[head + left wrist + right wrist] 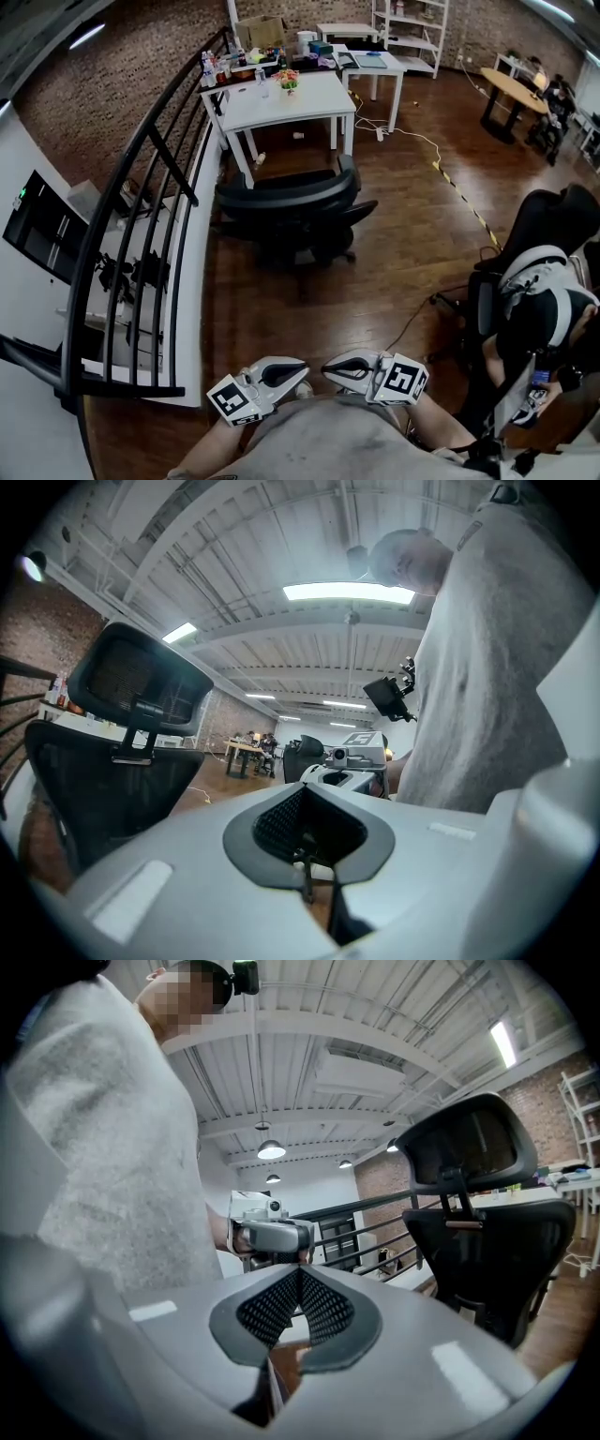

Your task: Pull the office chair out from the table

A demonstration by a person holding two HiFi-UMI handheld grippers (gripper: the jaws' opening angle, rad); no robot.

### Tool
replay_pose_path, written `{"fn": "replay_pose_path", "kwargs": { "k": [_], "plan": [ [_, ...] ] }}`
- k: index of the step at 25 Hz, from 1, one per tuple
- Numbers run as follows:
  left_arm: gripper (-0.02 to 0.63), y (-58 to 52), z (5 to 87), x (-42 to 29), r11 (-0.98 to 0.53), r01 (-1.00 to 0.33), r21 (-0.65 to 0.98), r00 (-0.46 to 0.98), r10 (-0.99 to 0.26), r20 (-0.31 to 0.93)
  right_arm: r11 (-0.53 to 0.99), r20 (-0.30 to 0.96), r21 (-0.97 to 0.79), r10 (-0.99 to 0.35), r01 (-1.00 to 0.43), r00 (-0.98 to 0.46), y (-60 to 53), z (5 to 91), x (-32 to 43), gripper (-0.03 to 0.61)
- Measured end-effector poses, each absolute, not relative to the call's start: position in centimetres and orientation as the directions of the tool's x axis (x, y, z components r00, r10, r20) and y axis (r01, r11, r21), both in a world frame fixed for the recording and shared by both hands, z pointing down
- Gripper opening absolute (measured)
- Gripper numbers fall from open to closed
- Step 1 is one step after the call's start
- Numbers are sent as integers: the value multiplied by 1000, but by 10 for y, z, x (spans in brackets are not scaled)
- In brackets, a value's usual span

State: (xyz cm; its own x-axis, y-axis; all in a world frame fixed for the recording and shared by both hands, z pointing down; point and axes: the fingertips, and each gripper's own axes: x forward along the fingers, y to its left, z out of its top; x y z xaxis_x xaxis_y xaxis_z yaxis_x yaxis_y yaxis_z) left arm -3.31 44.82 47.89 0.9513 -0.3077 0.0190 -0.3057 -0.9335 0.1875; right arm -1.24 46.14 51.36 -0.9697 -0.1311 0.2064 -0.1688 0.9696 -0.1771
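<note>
The black office chair (292, 201) stands on the wooden floor, a little way out from the white table (319, 97), its back turned toward me. It shows at the left of the left gripper view as the chair (117, 761) and at the right of the right gripper view as the chair (487, 1241). Both grippers are held close to my body, far from the chair, tips pointing at each other. My left gripper (302, 373) is shut with nothing in it, its jaws closed (305, 841). My right gripper (328, 367) is shut and empty too (300, 1283).
A black railing (141, 216) runs along the left over a drop. A person sits in another black chair (534, 281) at the right. A cable (450, 169) crosses the floor. More tables (511, 89) and shelves (408, 33) stand at the back.
</note>
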Motion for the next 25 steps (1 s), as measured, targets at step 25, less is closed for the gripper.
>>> {"fn": "replay_pose_path", "kwargs": {
  "k": [25],
  "plan": [
    [0, 437, 480, -36, -939, -289, 186, 957, -288, 32, 974, 200, -169, -117, -152, -973, 455, 505, -21, 5]
  ]
}}
